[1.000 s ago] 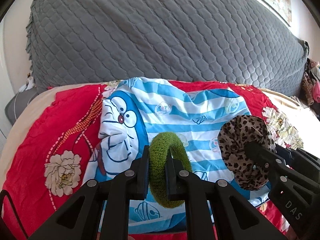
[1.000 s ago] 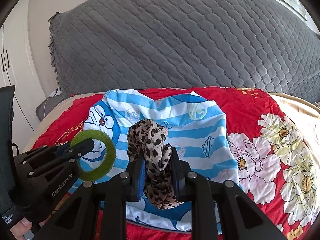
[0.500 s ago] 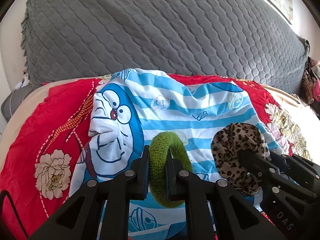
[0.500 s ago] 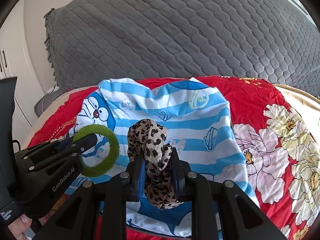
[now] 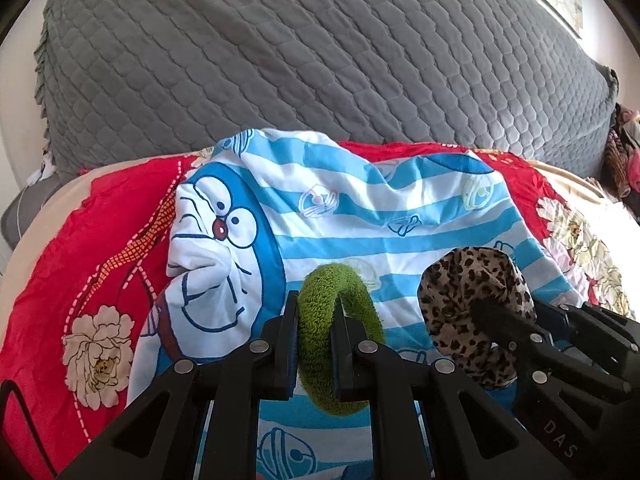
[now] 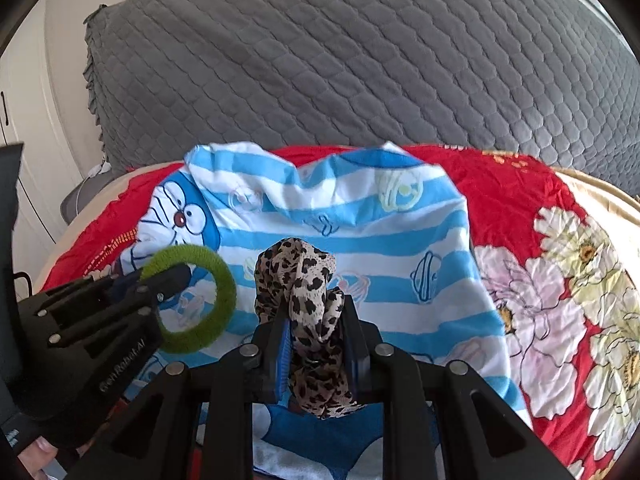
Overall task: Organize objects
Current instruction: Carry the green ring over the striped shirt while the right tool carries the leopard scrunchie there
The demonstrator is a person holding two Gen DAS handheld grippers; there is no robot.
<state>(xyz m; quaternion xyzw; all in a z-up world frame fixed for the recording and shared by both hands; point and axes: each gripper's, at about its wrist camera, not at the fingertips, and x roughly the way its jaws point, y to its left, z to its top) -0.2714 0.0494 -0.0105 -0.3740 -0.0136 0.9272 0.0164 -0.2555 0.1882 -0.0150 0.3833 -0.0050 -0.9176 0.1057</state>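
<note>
My left gripper (image 5: 314, 308) is shut on a fuzzy green hair ring (image 5: 340, 300) and holds it above a blue-and-white striped cartoon cloth (image 5: 360, 216). The green ring (image 6: 218, 300) and the left gripper (image 6: 176, 276) also show at the left of the right wrist view. My right gripper (image 6: 314, 312) is shut on a leopard-print scrunchie (image 6: 304, 276) over the same cloth (image 6: 360, 216). In the left wrist view the scrunchie (image 5: 460, 292) and the right gripper (image 5: 492, 316) are at the right, close beside the green ring.
The cloth lies on a red flowered bedspread (image 5: 100, 280) that also shows in the right wrist view (image 6: 520, 208). A grey quilted headboard cushion (image 5: 320, 60) rises behind. White cupboard doors (image 6: 24, 128) stand at the left. Clothing (image 5: 624, 152) hangs at the far right.
Both grippers have moved forward and lower over the striped cloth, each still holding its hair tie. The cloth and bed now sit nearer.
</note>
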